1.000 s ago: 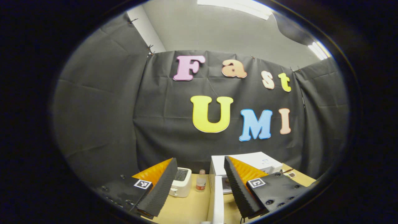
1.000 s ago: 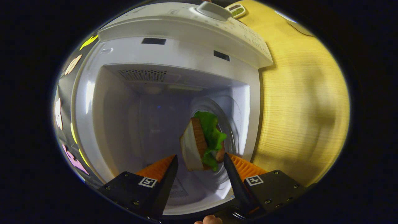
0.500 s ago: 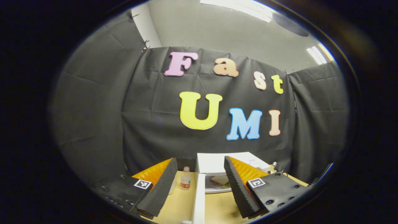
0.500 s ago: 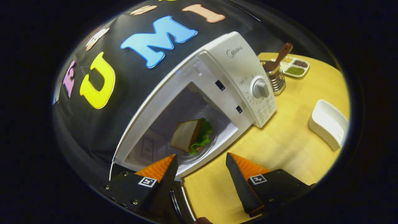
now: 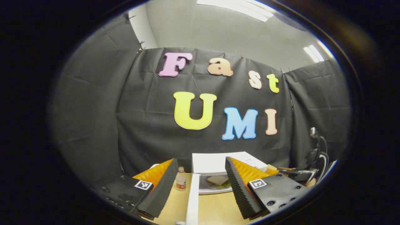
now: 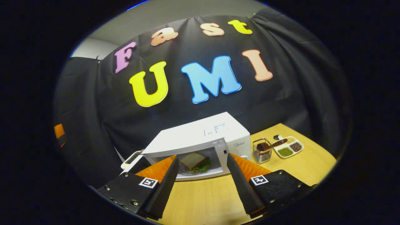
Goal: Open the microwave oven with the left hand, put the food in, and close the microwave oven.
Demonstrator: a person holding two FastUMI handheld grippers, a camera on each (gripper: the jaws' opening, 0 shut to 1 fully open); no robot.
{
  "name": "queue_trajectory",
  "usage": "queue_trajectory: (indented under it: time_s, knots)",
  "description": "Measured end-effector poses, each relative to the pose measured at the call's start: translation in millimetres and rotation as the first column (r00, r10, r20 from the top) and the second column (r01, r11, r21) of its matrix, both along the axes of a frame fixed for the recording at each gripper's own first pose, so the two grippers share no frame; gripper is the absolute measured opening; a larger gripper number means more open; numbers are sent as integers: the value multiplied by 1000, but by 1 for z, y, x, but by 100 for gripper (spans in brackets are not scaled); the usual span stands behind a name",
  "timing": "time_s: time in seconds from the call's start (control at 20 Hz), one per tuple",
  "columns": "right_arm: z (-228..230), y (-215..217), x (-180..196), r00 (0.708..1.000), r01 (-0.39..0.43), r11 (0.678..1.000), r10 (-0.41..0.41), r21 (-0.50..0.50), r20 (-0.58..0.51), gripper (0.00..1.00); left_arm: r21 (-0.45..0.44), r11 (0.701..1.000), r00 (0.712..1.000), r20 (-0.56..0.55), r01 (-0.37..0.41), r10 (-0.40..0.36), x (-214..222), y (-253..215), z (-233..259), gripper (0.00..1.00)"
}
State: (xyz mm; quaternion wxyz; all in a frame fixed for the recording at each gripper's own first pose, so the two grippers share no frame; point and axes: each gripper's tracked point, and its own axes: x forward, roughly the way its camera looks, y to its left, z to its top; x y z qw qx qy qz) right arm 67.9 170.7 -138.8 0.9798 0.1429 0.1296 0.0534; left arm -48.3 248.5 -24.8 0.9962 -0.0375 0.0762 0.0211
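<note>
Left gripper point(image 5: 200, 187): fingers spread apart, gripping nothing, poised over the wooden table point(image 5: 215, 209) facing the oven.
Right gripper point(image 6: 203, 181): fingers parted and empty, hovering above the table well back from the oven front.
Microwave oven point(image 6: 200, 139): white, against the black cloth wall, cavity exposed.
Door point(image 5: 192, 200): swung out, seen edge-on between the left gripper's fingers.
Sandwich point(image 6: 193, 161): inside the cavity on the glass plate, green lettuce showing beneath the bread.
Nearby: small bottle point(image 5: 180, 182) left of the door; metal utensil holder point(image 6: 262, 151) and divided dish point(image 6: 287, 147) right of the oven.
</note>
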Motion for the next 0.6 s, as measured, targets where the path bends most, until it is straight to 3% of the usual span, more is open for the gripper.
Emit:
queue_trajectory:
  time_s: [0.45,0.6]
  knots:
    - [95,-38,-56,983,57,978,-19,-202,184,92,16,997,997,28,77,-77,-1,-40,-3,97]
    - [101,-32,-65,982,51,983,-16,-179,189,92,37,997,997,-4,72,-72,-7,-36,-13,97]
